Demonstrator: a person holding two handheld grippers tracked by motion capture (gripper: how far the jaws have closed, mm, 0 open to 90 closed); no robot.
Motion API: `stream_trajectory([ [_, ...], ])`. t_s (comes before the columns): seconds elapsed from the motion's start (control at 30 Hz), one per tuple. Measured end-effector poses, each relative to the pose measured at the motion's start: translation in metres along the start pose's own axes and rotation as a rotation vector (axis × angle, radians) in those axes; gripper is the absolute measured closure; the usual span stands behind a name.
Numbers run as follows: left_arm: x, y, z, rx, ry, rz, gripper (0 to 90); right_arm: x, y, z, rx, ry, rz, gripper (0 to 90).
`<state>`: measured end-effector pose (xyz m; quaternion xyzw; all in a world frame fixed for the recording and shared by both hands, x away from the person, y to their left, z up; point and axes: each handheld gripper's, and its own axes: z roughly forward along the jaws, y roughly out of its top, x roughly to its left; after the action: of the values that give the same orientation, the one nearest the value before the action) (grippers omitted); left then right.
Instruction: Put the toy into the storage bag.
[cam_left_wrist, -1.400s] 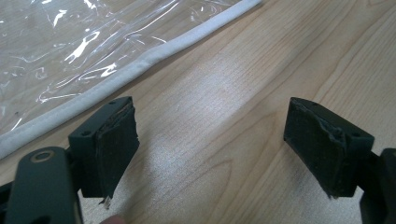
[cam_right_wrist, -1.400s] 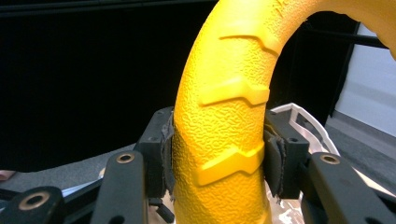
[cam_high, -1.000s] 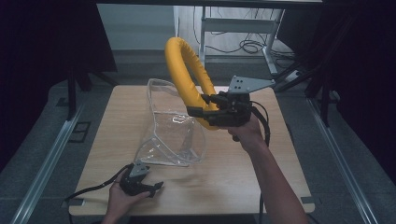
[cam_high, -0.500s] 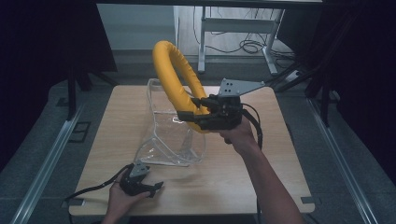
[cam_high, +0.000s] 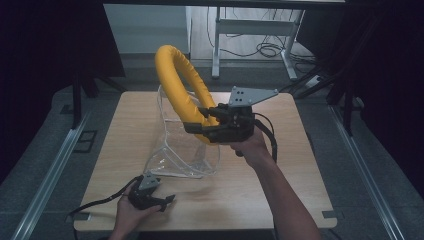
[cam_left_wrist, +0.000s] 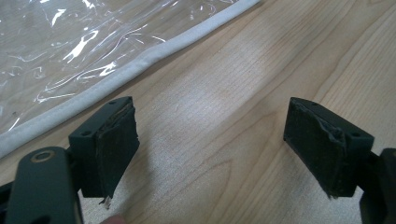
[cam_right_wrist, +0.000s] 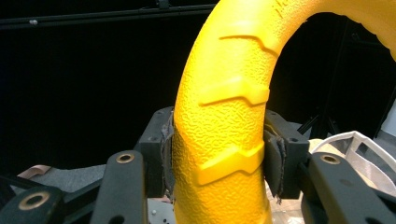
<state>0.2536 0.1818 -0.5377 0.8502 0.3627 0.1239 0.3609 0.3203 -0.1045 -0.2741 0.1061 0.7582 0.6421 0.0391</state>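
While right gripper (cam_high: 200, 127) clamps yellow ring (cam_high: 181, 90), left gripper (cam_left_wrist: 210, 144) spread, beside bag's hem (cam_left_wrist: 140, 63)

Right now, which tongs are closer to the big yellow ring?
The right tongs: they are clamped on the yellow ring, holding it up above the table. The left tongs are open, low by the table's near edge.

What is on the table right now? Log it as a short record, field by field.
surface: light wooden table
held item: yellow textured foam ring, lifted upright above the table
right gripper: shut on the ring's lower part
left gripper: open, low over bare wood near the bag's edge
other item: clear plastic bag with white trim, standing open on the table behind the ring
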Motion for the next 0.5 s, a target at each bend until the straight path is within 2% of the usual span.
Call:
stream_trajectory([
  [0.27,0.0,0.0,0.0,0.001,0.001,0.001,17.5,0.001,-0.004,0.007,0.003,0.032,0.012,51.0],
  [0.5,0.0,0.0,0.0,0.002,0.001,0.001,17.5,0.0,-0.009,0.012,0.008,0.04,0.027,51.0],
])
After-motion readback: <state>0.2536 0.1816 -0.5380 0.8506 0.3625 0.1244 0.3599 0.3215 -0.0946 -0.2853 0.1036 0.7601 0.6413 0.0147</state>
